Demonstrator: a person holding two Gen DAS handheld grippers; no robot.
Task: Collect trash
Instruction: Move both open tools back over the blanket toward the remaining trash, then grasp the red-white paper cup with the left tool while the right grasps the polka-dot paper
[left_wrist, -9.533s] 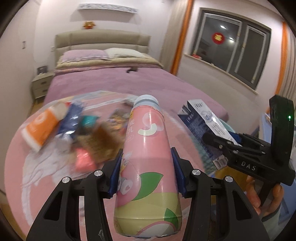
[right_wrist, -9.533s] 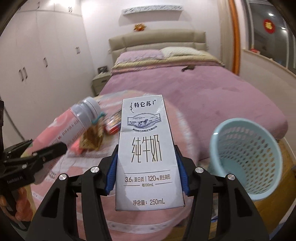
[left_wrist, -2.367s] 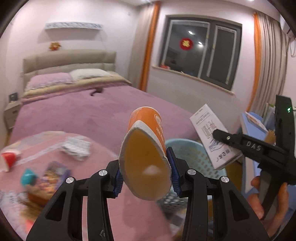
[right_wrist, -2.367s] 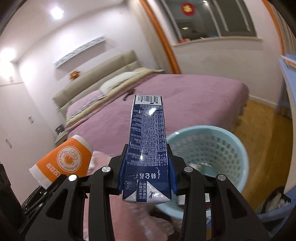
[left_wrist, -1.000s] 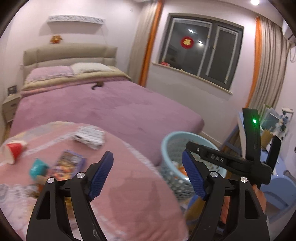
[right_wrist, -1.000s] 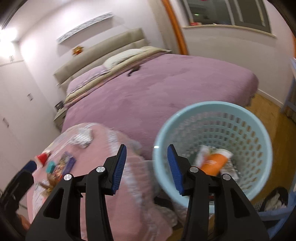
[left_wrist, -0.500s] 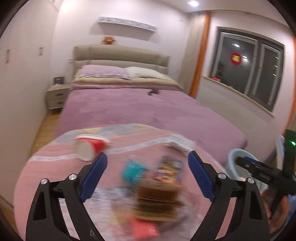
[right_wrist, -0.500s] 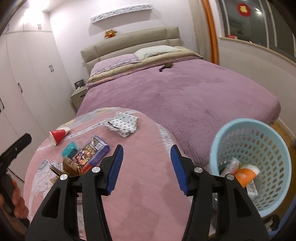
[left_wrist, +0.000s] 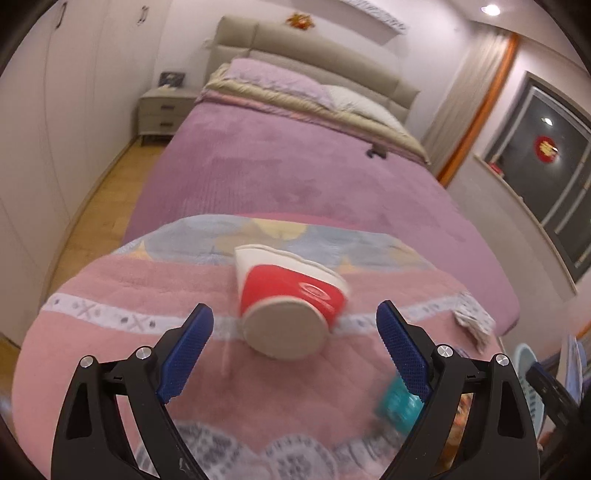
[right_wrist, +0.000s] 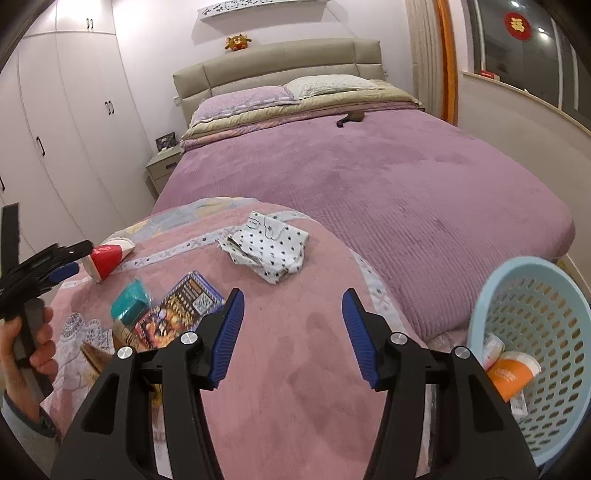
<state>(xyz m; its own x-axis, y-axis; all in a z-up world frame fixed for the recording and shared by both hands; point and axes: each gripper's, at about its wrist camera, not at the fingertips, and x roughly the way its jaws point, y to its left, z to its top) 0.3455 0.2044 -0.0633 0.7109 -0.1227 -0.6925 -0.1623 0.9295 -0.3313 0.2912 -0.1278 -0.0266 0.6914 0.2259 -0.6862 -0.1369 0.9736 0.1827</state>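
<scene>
A red and white paper cup lies on its side on the pink blanket, its base toward me. My left gripper is open and empty, its jaws wide on either side of the cup's base, not touching. In the right wrist view the cup lies at the left with the left gripper beside it. My right gripper is open and empty above bare blanket. A light blue basket at the right holds an orange cup and other trash.
A teal packet, a dark printed box and a brown wrapper lie left of the right gripper. A spotted white cloth lies further back. The purple bed stretches behind; wardrobes stand at the left.
Both grippers let go of their items into the basket and swung back to the blanket. The left gripper has closed in on the red cup, now between its open jaws.
</scene>
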